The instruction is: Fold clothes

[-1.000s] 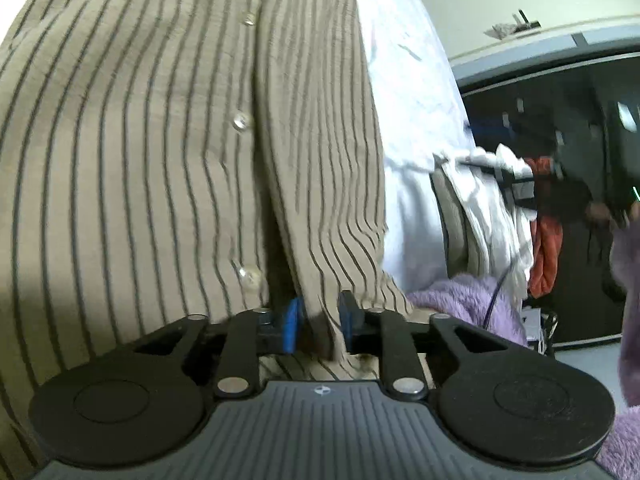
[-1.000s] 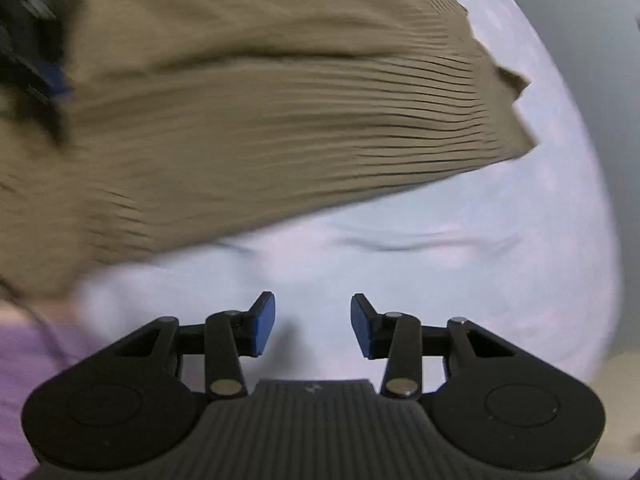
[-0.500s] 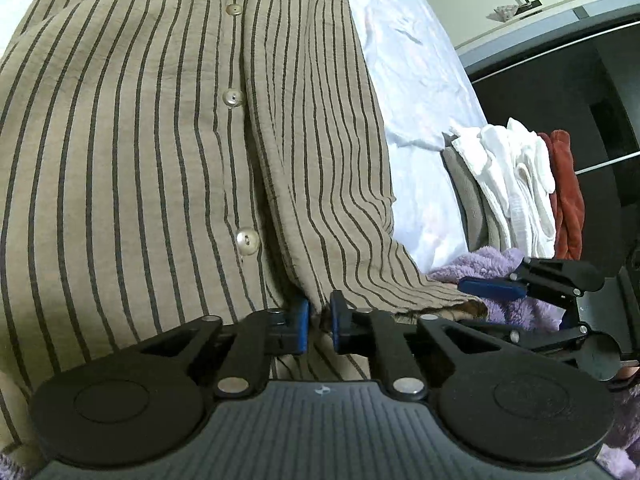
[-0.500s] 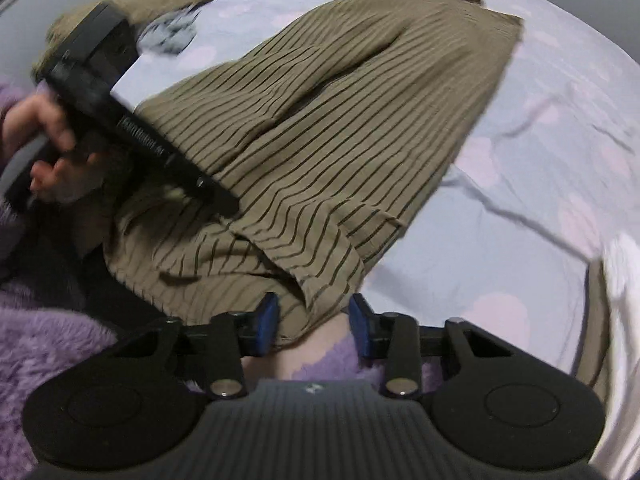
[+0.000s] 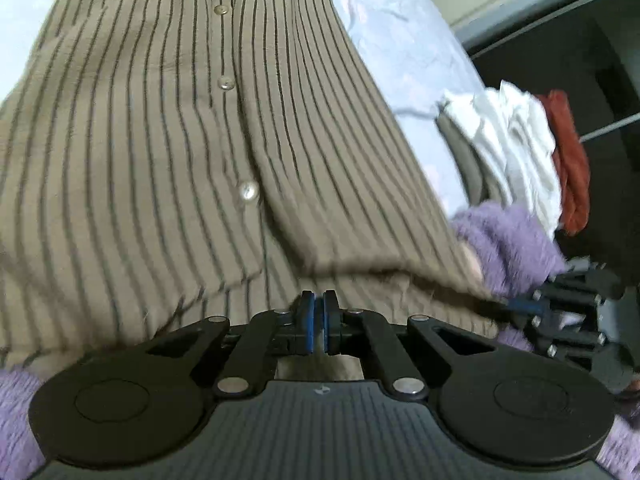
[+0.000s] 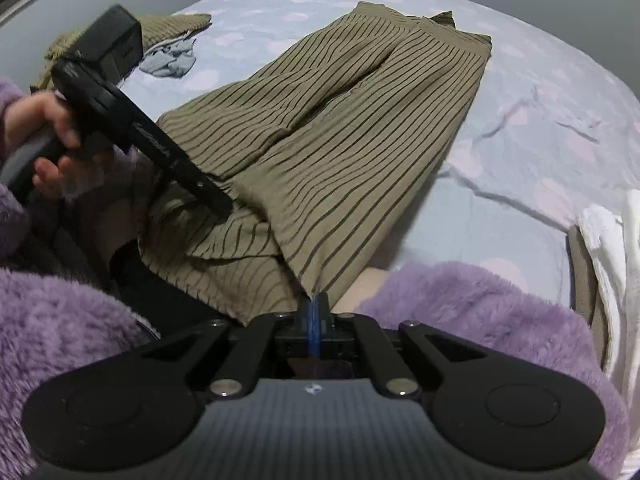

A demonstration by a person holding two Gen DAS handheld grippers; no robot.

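A tan shirt (image 5: 168,148) with dark stripes and a row of buttons lies spread on the pale blue bedsheet (image 6: 532,128), its hem toward me. My left gripper (image 5: 319,320) is shut on the hem near the button placket. In the right wrist view the same shirt (image 6: 360,140) stretches away from me. There my right gripper (image 6: 318,316) is shut on its near corner. The left gripper (image 6: 218,202), held by a hand (image 6: 52,128), bites the hem further left. The right gripper (image 5: 524,306) also shows at the hem's right end in the left wrist view.
A stack of folded clothes (image 5: 520,148), white, grey and rust red, sits at the bed's right edge. A crumpled light blue garment (image 6: 172,60) and another striped piece (image 6: 176,24) lie far left. Purple fluffy sleeves (image 6: 460,308) crowd the near side. A dark cabinet (image 5: 592,52) stands beyond the bed.
The right gripper swung down to the shirt's near corner and shut on it. The left gripper's fingers closed from a narrow gap onto the hem. The shirt now lies flatter.
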